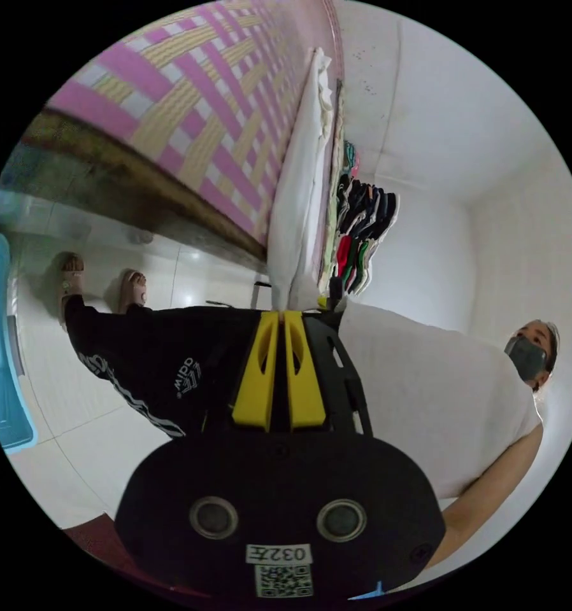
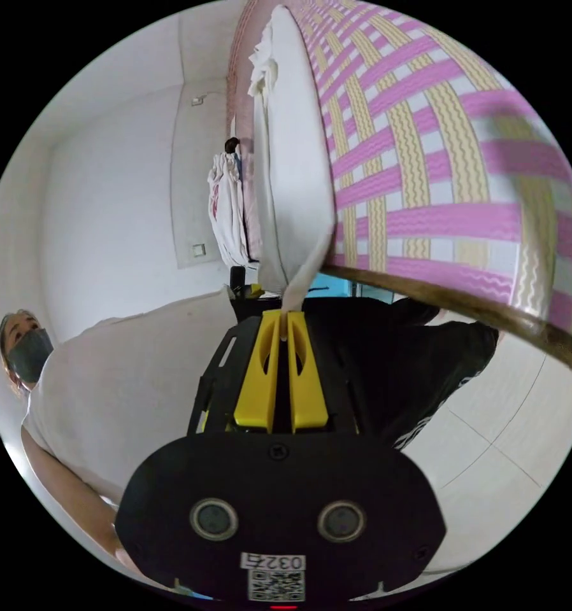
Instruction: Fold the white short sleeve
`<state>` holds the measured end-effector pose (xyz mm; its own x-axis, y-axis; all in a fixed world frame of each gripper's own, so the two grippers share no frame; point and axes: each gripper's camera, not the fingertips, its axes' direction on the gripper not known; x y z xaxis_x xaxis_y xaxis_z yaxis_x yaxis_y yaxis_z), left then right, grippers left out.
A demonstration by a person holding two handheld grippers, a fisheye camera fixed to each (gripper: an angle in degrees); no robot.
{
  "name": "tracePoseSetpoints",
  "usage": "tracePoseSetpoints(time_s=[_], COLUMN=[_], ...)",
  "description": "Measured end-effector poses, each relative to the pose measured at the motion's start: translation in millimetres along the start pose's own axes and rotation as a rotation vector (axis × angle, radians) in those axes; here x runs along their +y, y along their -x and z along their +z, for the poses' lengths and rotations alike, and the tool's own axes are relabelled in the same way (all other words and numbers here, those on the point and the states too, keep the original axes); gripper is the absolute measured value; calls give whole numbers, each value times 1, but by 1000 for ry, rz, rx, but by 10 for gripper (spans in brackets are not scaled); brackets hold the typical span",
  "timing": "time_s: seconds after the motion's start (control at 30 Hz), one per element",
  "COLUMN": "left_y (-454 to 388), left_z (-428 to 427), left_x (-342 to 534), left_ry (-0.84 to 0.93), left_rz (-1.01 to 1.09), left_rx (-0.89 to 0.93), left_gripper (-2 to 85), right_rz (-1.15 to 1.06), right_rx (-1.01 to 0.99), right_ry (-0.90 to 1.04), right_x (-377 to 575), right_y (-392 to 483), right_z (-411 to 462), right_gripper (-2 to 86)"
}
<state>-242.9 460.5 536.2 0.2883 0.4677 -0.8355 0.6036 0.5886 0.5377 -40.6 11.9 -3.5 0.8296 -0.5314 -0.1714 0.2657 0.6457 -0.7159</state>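
Both grippers clamped on the white short sleeve: left gripper (image 1: pixel 279 313) pinches its edge at frame centre, right gripper (image 2: pixel 285 315) likewise. Shirt (image 1: pixel 295 191) runs from the jaws toward upper frame, long axis straight ahead, lying against the pink woven mat (image 2: pixel 426 159)

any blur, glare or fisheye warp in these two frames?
Left gripper view: sharp, glare patches on the floor tiles, mat lines bowed by the fisheye, white shirt evenly lit. Right gripper view: mat smeared near the rim, shirt crisp at the right gripper.
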Motion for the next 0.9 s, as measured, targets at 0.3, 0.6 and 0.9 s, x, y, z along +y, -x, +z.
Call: tracePoseSetpoints(time_s=[0.3,0.6,0.9], left_y=[-93,-109,-108], left_z=[-39,-30,-25], left_x=[-130,-276,-324], left_ry=[-85,-73,-105], left_rz=[246,204,170], left_rx=[0,-74,20], left_gripper=[-14,-14,-13], right_rz=[-247,-260,-209], right_rx=[5,81,-2], right_ry=[-139,-198,-246], right_x=[-85,-183,-199], right_y=[66,84,76], right_z=[-59,-92,-97], right_gripper=[-8,-7,-4])
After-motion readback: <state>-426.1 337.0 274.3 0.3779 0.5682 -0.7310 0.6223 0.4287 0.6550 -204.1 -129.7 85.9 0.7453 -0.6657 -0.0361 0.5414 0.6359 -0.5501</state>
